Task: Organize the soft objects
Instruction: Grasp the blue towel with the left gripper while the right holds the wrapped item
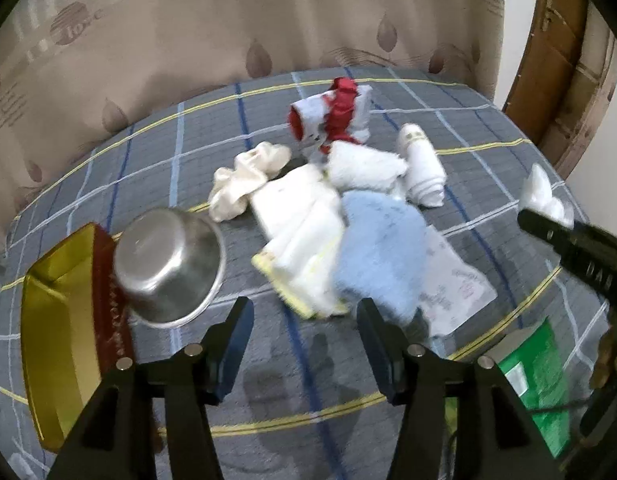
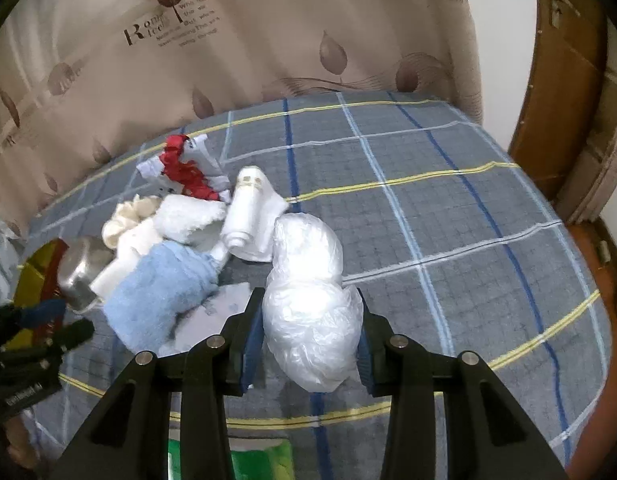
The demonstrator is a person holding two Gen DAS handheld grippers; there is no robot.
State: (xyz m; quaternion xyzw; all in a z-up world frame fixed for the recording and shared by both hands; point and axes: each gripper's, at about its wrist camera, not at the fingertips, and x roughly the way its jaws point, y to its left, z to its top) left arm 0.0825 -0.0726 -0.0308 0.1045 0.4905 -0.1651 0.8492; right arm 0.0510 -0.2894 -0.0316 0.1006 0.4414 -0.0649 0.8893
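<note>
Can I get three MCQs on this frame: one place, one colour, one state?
1. The upturned steel bowl leans on:
A. the gold tray
B. a folded blue towel
C. a rolled white sock

2. The fluffy towel nearest the left gripper is:
A. red
B. light blue
C. green

3. The right gripper is:
A. open, empty
B. shut on the white plastic-wrapped bundle
C. out of view

Key: 1 A, its rim overlaps the tray's edge; 2 B, pale blue pile; 3 B, both pads press the bundle.
</note>
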